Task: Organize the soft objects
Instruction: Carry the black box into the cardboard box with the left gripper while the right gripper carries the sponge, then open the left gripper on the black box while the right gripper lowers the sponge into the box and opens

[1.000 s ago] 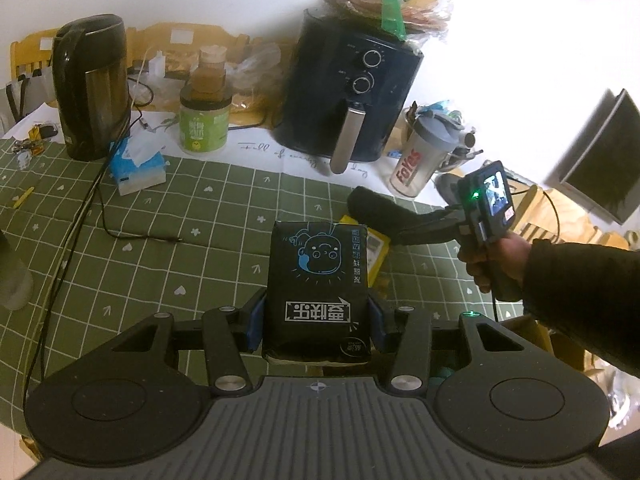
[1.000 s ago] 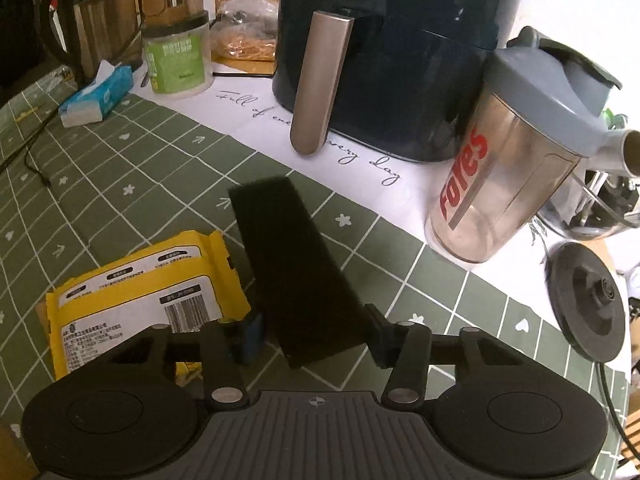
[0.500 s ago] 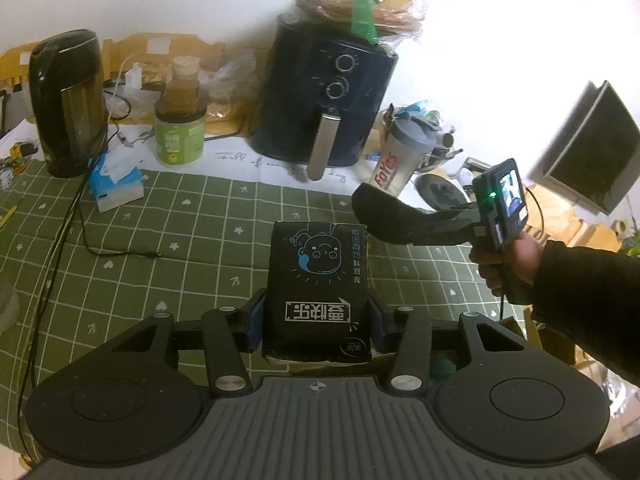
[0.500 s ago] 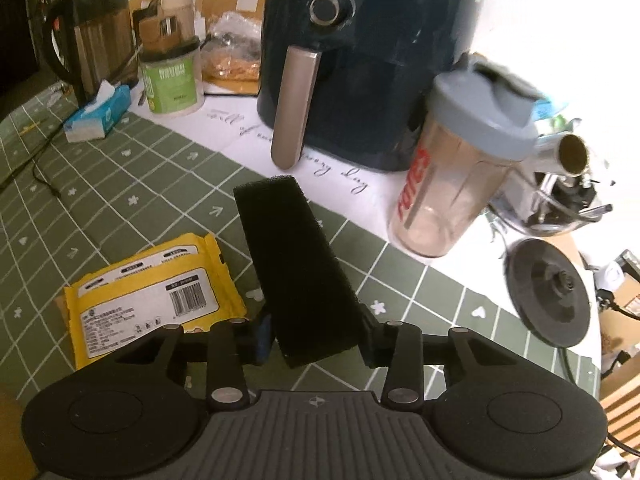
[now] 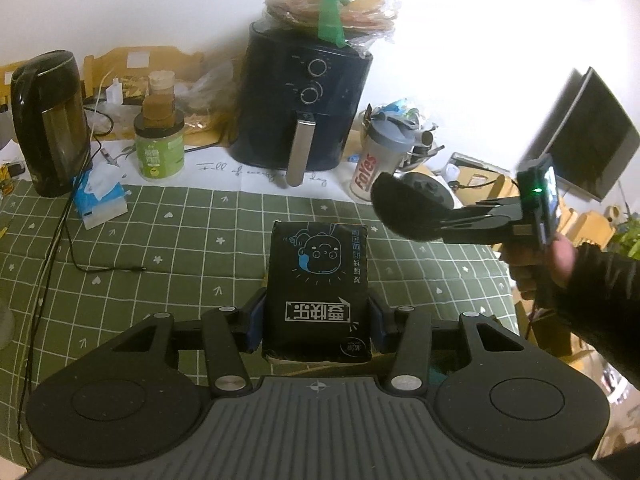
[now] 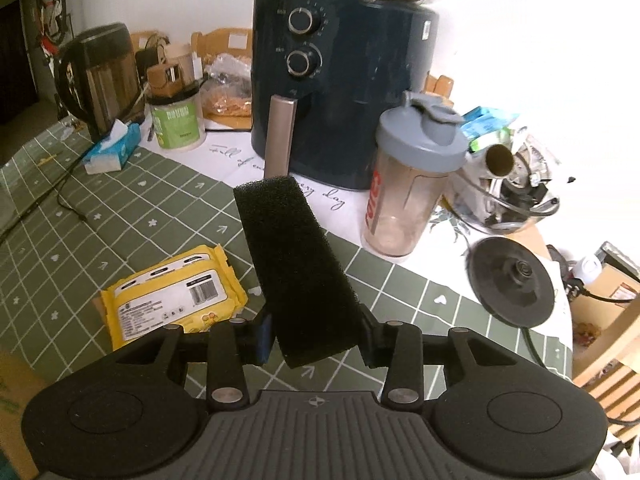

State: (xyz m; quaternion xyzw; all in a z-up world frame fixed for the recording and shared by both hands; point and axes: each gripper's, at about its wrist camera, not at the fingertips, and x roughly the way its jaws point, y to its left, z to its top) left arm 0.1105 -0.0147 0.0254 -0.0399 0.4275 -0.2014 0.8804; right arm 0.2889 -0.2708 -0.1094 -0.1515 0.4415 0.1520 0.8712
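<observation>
My left gripper (image 5: pixel 316 322) is shut on a black tissue pack (image 5: pixel 318 280) with a blue cartoon face, held above the green checked tablecloth (image 5: pixel 160 248). My right gripper (image 6: pixel 316 336) is shut on a long black foam sponge (image 6: pixel 294 256), lifted off the table. In the left wrist view the sponge (image 5: pixel 408 210) sticks out leftward from the right gripper (image 5: pixel 444 224), held by a hand in a dark sleeve. A yellow wipes pack (image 6: pixel 172 300) lies flat on the tablecloth (image 6: pixel 80 248) below and left of the sponge.
At the back stand a dark air fryer (image 5: pixel 304 112), a shaker bottle (image 6: pixel 412 184), a green jar (image 5: pixel 160 148), a black kettle (image 5: pixel 48 120) and a blue tissue pack (image 5: pixel 100 196). A cable (image 5: pixel 104 270) trails across the cloth. A kettle base (image 6: pixel 512 280) sits at right.
My right gripper has risen with the sponge, lifting it clear of the table and away from the yellow wipes pack. The left gripper holds the black pack much as before.
</observation>
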